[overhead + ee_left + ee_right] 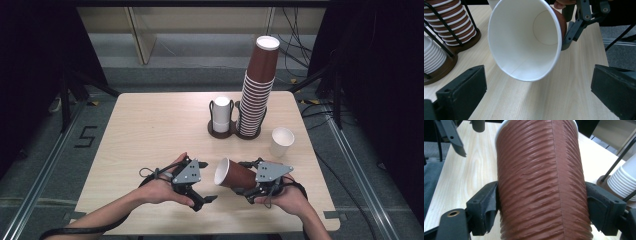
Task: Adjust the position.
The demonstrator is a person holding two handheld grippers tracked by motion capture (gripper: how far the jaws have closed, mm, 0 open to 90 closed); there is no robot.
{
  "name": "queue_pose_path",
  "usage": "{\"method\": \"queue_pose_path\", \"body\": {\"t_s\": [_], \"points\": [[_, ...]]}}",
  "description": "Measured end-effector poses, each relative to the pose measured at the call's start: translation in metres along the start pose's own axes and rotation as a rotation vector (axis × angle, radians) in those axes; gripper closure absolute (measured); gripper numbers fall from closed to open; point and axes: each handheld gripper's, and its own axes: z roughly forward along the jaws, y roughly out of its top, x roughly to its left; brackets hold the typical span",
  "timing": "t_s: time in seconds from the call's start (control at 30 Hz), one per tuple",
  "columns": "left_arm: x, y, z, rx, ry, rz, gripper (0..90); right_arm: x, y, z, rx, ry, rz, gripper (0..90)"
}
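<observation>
Right gripper [250, 186]: jaws clamped on the ribbed sides of a brown cup [234, 174], held on its side above the near edge of the worktop [145, 125], mouth toward the left gripper [202, 187]. Left gripper: jaws wide apart, nothing between them, just beside the cup's mouth. At the far edge, a double rack [222, 131] carries a tall brown stack [257, 87] and a short white stack [221, 114]. One white cup [281, 142] stands upright near the right edge.
</observation>
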Motion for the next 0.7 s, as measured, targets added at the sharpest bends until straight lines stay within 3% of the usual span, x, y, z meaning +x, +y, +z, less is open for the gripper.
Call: {"method": "queue_pose_path", "body": {"t_s": [0.1,0.2,0.3,0.37,0.4,0.47,0.5,0.53,0.7], "points": [[0.002,0.005,-0.002,-0.019,0.004,-0.008,0.0,-0.001,0.002,-0.001,-0.029,-0.014,-0.004,19.7],[0.005,0.007,-0.002,-0.046,-0.006,-0.047,0.0,0.001,0.004,0.0,-0.055,-0.015,0.012,19.8],[0.008,0.008,0.0,-0.05,-0.018,-0.064,0.0,0.003,0.003,0.001,-0.061,-0.012,0.003,19.8],[0.009,0.008,0.001,-0.055,-0.019,-0.081,0.0,0.006,0.002,0.003,-0.057,-0.002,0.032,19.8],[0.01,0.008,0.002,-0.064,-0.03,-0.097,0.0,0.004,0.001,0.003,-0.065,-0.01,0.002,19.7],[0.012,0.009,0.002,-0.069,-0.044,-0.117,0.0,0.006,-0.001,0.004,-0.06,0.001,0.028,19.7],[0.013,0.01,0.002,-0.07,-0.045,-0.122,0.0,0.005,-0.002,0.004,-0.065,-0.007,0.006,19.7],[0.014,0.01,0.002,-0.07,-0.047,-0.124,0.0,0.008,-0.003,0.004,-0.062,-0.001,0.031,19.8],[0.017,0.013,0.004,-0.062,-0.056,-0.111,0.0,0.008,-0.003,0.003,-0.067,0.01,0.014,19.8]]}}
